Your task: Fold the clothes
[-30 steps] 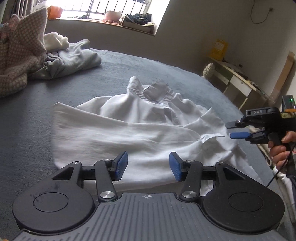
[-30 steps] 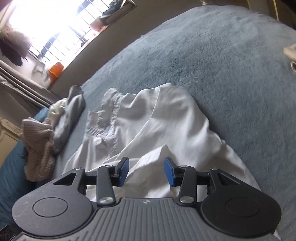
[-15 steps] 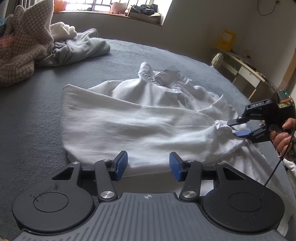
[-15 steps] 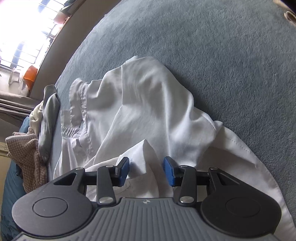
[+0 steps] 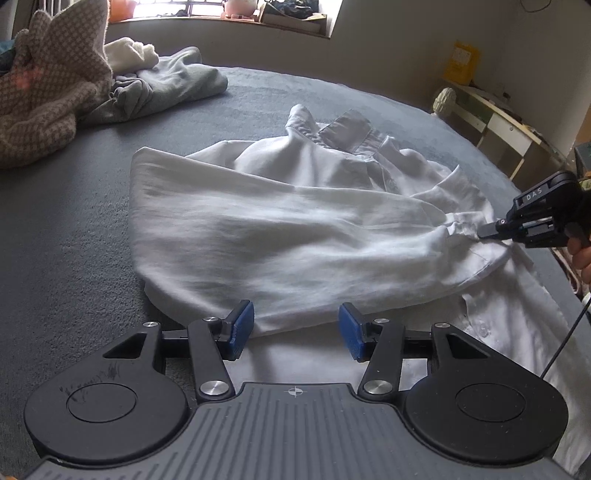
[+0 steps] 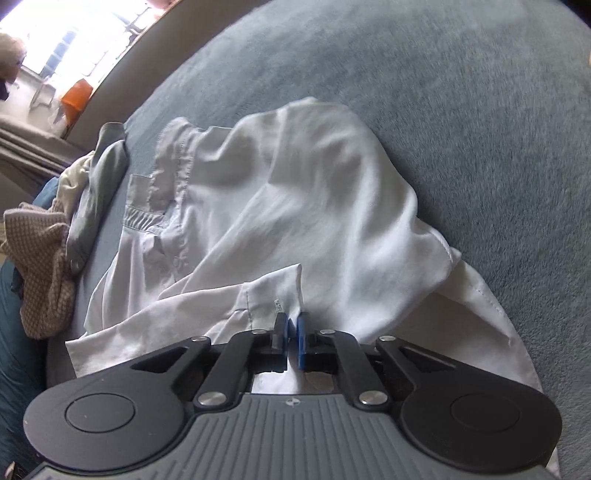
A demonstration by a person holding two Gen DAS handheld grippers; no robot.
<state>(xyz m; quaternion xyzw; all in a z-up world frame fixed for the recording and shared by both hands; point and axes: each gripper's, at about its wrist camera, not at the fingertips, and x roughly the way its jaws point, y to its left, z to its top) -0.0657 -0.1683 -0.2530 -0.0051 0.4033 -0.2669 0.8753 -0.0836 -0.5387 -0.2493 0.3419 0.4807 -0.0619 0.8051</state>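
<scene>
A white collared shirt [image 5: 295, 229] lies crumpled on the grey-blue bed [image 5: 66, 258], collar toward the far side. My left gripper [image 5: 295, 328] is open and empty, its blue pads just over the shirt's near edge. My right gripper [image 6: 291, 328] is shut on the sleeve cuff [image 6: 273, 291] of the white shirt [image 6: 295, 192]. In the left wrist view the right gripper [image 5: 487, 232] pinches that cuff at the shirt's right side.
A pile of other clothes lies at the far left: a pink checked knit [image 5: 40, 92], a grey garment [image 5: 166, 85] and a white one [image 5: 129, 55]. A desk [image 5: 498, 122] stands by the wall at right. A window sill [image 5: 229, 22] runs along the back.
My right gripper has closed on the sleeve cuff; it was open around it before. My left gripper has moved closer over the shirt's near edge and stays open.
</scene>
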